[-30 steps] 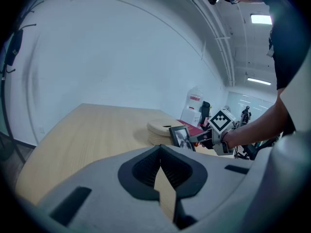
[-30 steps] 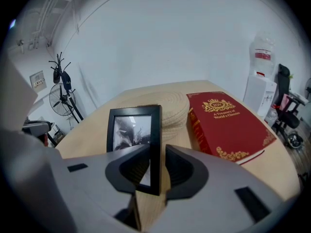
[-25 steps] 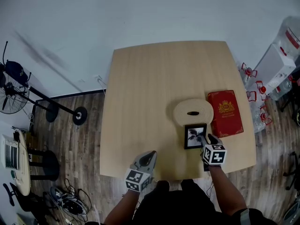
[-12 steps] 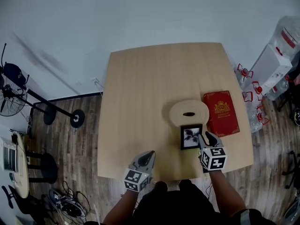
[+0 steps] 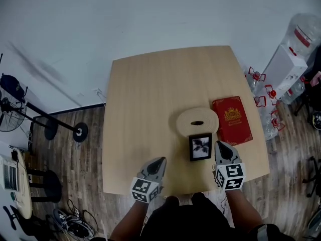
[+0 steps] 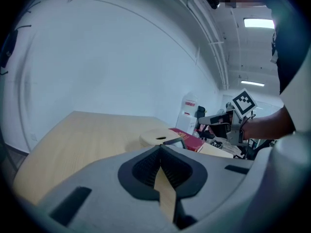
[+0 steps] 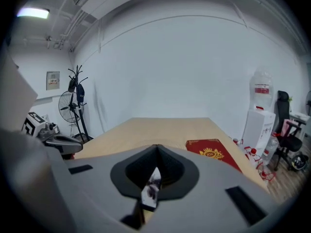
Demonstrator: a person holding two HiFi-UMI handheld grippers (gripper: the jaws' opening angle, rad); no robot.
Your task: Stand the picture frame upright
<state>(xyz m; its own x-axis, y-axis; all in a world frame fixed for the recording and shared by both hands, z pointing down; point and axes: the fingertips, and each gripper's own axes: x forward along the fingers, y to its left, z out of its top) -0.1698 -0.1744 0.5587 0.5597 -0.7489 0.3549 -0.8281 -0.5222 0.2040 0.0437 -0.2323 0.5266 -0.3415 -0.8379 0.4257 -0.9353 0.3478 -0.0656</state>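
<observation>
Right gripper (image 5: 219, 145) has drawn back from the picture frame (image 5: 200, 147), jaws just closed on nothing; left gripper (image 5: 161, 160) is closed, empty. Frame stands propped near the table's (image 5: 150, 94) front edge, rightward; a nudge from the right gripper could topple it.

**Bright, even light; fisheye edges**

I get bright, even light from ceiling light panels (image 6: 257, 23); a ceiling lamp (image 7: 33, 12) glares in the right gripper view. The worktop (image 5: 150, 109) carries only soft shadows. Both gripper views bend and darken at their round edges, and the left hand-held gripper (image 6: 160, 147) and right hand-held gripper (image 7: 156, 147) blur near the lens.
</observation>
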